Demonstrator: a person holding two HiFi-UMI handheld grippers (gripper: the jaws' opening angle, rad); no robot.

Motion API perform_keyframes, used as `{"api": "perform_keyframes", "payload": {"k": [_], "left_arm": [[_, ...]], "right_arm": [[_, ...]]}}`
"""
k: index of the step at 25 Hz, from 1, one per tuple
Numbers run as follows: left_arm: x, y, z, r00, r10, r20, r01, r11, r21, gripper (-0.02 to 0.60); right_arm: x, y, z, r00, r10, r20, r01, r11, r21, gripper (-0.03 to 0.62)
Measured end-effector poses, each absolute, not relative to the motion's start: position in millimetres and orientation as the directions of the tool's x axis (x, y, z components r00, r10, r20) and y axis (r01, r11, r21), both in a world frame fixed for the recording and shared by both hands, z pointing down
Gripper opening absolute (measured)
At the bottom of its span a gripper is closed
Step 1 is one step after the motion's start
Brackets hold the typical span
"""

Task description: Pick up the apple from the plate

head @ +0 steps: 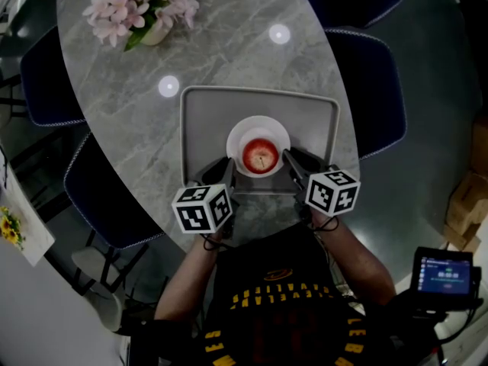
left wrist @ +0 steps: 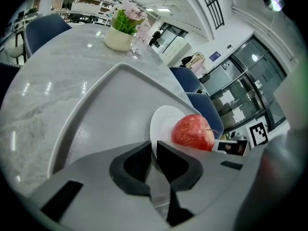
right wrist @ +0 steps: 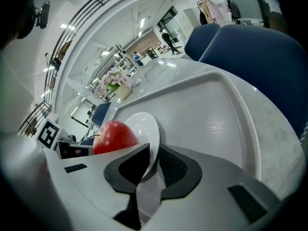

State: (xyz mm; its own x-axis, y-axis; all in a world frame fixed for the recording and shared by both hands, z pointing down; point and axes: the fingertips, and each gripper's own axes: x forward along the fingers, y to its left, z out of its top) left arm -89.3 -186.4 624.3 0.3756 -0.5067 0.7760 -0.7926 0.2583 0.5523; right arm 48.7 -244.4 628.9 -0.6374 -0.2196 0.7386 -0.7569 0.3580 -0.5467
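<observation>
A red apple (head: 260,155) (left wrist: 192,133) (right wrist: 113,136) sits in the middle of a small white plate (head: 238,132) (left wrist: 161,124) (right wrist: 144,124) on a grey tray (head: 200,120). My left gripper (head: 228,168) (left wrist: 154,150) is at the plate's left rim, its jaws drawn close together with the thin rim pinched between the pads. My right gripper (head: 290,159) (right wrist: 154,153) is at the plate's right rim, and the rim runs down between its pads. Neither gripper touches the apple, which lies between them on the plate.
The tray lies at the near end of an oval marble table (head: 114,105). A pot of pink flowers (head: 145,10) stands at the far left. Dark blue chairs (head: 370,82) ring the table. A small screen device (head: 444,273) is at the lower right.
</observation>
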Motion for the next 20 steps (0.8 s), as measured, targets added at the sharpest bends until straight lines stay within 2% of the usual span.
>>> {"api": "perform_keyframes", "payload": {"k": [6, 11, 16, 20], "left_arm": [[-88.7, -187.0, 624.5, 0.377, -0.505, 0.776, -0.771, 0.293, 0.565, 0.037], [-84.4, -189.3, 629.9, 0.490, -0.503, 0.712, -0.598, 0.400, 0.694, 0.037], [-85.5, -191.5, 630.5, 0.496, -0.471, 0.729, -0.648, 0.357, 0.672, 0.037], [-81.0, -191.4, 631.1, 0.525, -0.481, 0.702, -0.606, 0.367, 0.706, 0.037]], "right_arm": [[48.6, -245.1, 628.1, -0.645, -0.219, 0.732, -0.751, 0.357, -0.555, 0.069], [49.2, -245.4, 629.0, -0.649, -0.212, 0.731, -0.746, 0.363, -0.558, 0.069], [47.5, -246.7, 630.8, -0.655, -0.209, 0.726, -0.741, 0.364, -0.564, 0.069], [47.1, -246.1, 631.4, -0.660, -0.208, 0.722, -0.737, 0.368, -0.567, 0.069]]}}
